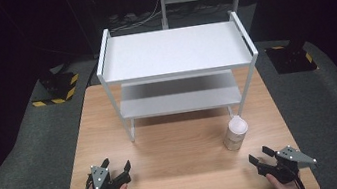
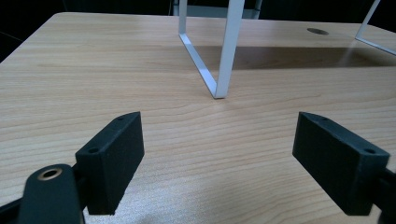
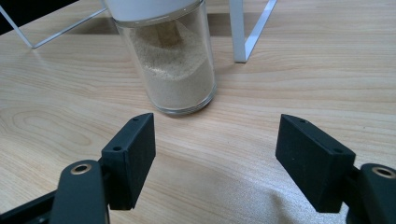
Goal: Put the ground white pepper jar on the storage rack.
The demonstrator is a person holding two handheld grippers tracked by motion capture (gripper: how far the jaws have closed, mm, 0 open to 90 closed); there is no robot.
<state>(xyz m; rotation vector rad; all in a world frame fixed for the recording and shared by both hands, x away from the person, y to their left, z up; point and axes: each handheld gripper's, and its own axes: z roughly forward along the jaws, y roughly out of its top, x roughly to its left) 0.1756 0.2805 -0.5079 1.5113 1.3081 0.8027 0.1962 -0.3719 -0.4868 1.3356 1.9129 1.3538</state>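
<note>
The wooden surface point(image 1: 188, 172) fills the frame's lower half in the high view, with a white two-tier shelf rack point(image 1: 175, 53) at upper centre. A sand-filled jar point(image 1: 236, 133) stands right of centre; the right gripper view reveals its grainy contents point(image 3: 175, 70). Left gripper point(image 1: 116, 170) and right gripper point(image 1: 261, 157) rest at the bottom corners, fingers released, empty.

Clear glass jar point(image 1: 235, 134) (white lid, sandy powder inside) upright on table, beside shelf leg.
</note>
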